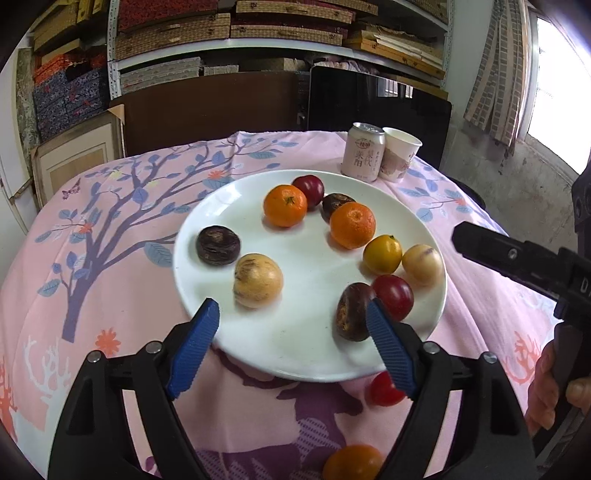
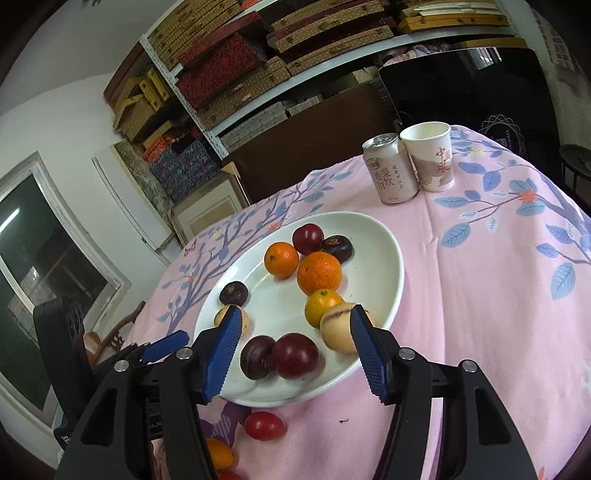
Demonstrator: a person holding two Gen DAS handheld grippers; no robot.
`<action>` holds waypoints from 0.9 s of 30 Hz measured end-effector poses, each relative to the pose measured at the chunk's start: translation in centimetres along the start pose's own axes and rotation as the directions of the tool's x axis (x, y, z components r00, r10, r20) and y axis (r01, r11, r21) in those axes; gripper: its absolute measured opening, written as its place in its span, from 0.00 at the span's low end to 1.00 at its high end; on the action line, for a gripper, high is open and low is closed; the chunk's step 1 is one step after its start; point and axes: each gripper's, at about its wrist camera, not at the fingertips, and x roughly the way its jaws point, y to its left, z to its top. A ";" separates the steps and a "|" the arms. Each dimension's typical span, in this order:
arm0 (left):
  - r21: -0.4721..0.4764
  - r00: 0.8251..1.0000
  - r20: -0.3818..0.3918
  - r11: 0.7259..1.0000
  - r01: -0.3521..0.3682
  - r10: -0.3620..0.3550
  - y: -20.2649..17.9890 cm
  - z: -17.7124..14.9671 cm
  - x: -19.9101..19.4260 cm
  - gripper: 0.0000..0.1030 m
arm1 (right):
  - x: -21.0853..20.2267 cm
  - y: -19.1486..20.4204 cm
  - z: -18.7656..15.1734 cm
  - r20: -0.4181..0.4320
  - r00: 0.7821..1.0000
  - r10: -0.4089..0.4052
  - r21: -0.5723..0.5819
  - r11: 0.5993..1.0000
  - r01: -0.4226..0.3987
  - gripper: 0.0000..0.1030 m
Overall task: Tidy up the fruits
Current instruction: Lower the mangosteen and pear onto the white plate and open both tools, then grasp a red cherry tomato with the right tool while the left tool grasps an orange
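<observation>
A white plate (image 1: pixel 295 354) on the pink tablecloth holds several fruits: two oranges (image 1: pixel 285 205), red plums (image 1: pixel 393 297), dark passion fruits (image 1: pixel 218 245), pale yellow fruits (image 1: pixel 258 280) and a small yellow-orange one (image 1: pixel 382 254). A red tomato (image 1: pixel 384 389) and an orange fruit (image 1: pixel 352 463) lie on the cloth in front of the plate. My left gripper (image 1: pixel 291 314) hovers open over the plate's near rim, holding nothing. My right gripper (image 2: pixel 295 317) is open above a dark fruit (image 2: pixel 257 356) and a red plum (image 2: pixel 295 354), its pads clear of them.
A pink drink can (image 1: pixel 362 153) and a paper cup (image 1: pixel 399 153) stand at the far side of the table. Behind the table are a dark board and shelves of boxes (image 1: pixel 229 33). A hand (image 1: pixel 550 391) grips the right tool at the right edge.
</observation>
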 end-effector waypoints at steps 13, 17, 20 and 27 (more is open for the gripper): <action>-0.018 0.999 -0.025 0.999 -0.043 0.043 2.6 -5.3 -4.3 0.84 | -1.3 -0.4 -3.3 -0.054 0.998 0.008 0.025 1.000 -0.007 0.63; -0.045 0.999 -0.019 0.998 -0.041 0.040 3.3 -6.2 -5.3 0.85 | -1.3 0.6 -4.4 -0.095 0.995 0.024 -0.014 1.000 -0.025 0.63; -0.031 0.999 -0.012 0.998 -0.049 0.049 2.9 -6.5 -5.6 0.85 | -0.6 1.6 -5.1 -0.138 0.990 0.027 -0.058 0.998 -0.035 0.63; -0.016 0.996 -0.005 0.996 -0.093 0.093 2.4 -6.5 -5.6 0.86 | 1.4 3.7 -6.7 -0.212 0.977 -0.028 -0.169 0.986 -0.008 0.63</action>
